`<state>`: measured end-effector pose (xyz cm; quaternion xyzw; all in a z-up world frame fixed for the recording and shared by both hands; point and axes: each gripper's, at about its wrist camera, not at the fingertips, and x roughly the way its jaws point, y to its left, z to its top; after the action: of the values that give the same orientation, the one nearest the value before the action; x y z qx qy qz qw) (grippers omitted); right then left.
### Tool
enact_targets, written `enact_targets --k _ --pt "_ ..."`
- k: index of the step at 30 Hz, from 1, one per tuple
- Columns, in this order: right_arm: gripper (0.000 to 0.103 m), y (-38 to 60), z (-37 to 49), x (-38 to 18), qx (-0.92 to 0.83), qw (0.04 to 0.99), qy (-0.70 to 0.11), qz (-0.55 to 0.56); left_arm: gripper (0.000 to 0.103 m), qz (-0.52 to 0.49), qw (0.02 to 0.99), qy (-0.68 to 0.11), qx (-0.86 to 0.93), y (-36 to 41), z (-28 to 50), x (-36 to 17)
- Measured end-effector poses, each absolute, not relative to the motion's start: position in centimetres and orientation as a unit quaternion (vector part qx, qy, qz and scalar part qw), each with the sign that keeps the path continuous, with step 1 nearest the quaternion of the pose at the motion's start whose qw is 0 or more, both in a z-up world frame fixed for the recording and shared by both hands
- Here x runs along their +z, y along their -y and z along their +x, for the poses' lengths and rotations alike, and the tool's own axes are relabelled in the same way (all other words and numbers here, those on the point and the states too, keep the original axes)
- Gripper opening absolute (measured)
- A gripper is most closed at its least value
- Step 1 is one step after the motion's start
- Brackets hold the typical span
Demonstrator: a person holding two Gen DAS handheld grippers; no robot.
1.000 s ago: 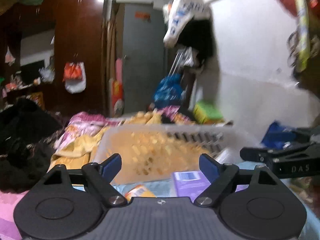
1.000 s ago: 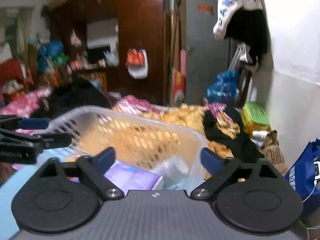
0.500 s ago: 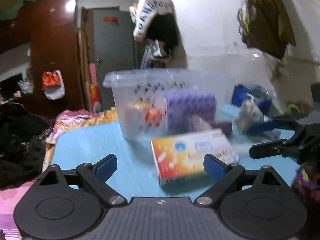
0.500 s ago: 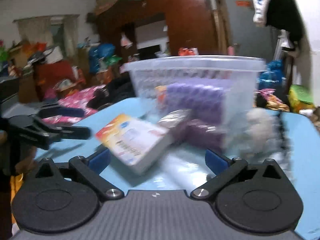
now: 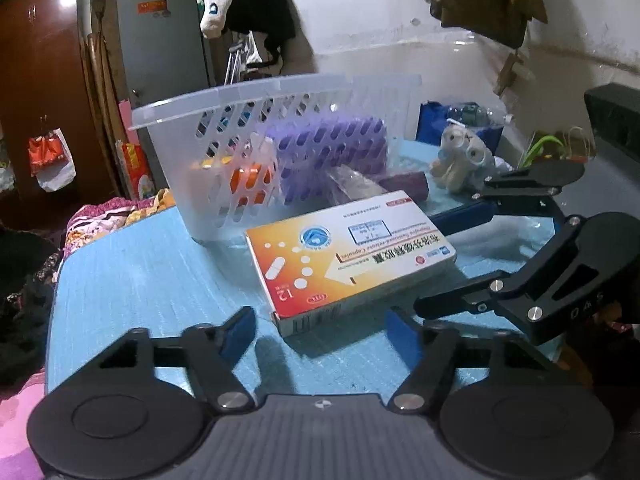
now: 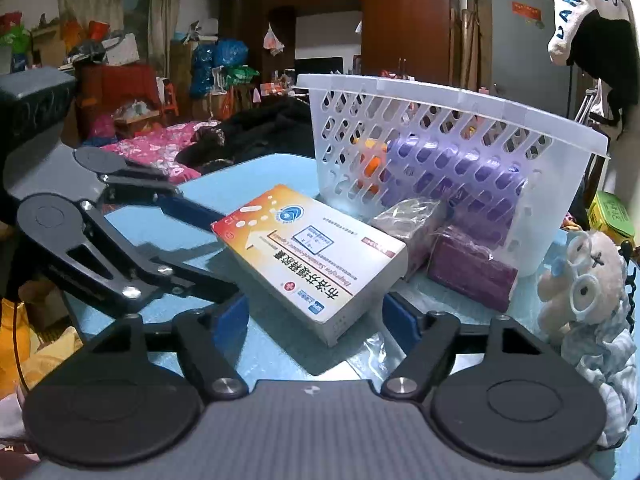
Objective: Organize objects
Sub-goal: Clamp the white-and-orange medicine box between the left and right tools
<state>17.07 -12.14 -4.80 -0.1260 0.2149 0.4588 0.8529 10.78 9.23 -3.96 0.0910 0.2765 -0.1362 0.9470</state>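
Observation:
An orange-and-white medicine box lies flat on the blue table, also in the right wrist view. Behind it stands a white perforated basket holding a purple pack and an orange item. A purple packet and a clear-wrapped packet lie between box and basket. A small plush toy sits at the right. My left gripper is open, just before the box. My right gripper is open, its blue pads either side of the box's near corner.
The other gripper shows in each view: the right one at the box's right, the left one at its left. Beyond the table edge are bedding, dark clothes, a brown wardrobe and a grey door.
Both cameras have dropped and tilted down from the room and basket top to the tabletop. Both grippers have come close to the medicine box, and stay open.

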Motion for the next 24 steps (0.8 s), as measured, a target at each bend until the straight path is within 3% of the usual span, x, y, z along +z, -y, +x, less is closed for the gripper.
enact_targets --k 5,16,24 --pt "0.058 12.8 16.8 -4.9 0.452 0.859 -0.206 -0.127 0.053 0.089 0.955 -0.253 -0.128 -9.0 9.9 -4.0" --pt "0.056 15.2 15.8 -5.7 0.468 0.857 -0.175 -0.125 0.053 0.019 0.962 -0.217 -0.166 -9.3 7.7 -5.1" --pt "0.052 16.2 15.9 -5.9 0.476 0.857 -0.164 -0.107 0.035 -0.024 0.969 -0.19 -0.155 -9.7 7.1 -6.3"
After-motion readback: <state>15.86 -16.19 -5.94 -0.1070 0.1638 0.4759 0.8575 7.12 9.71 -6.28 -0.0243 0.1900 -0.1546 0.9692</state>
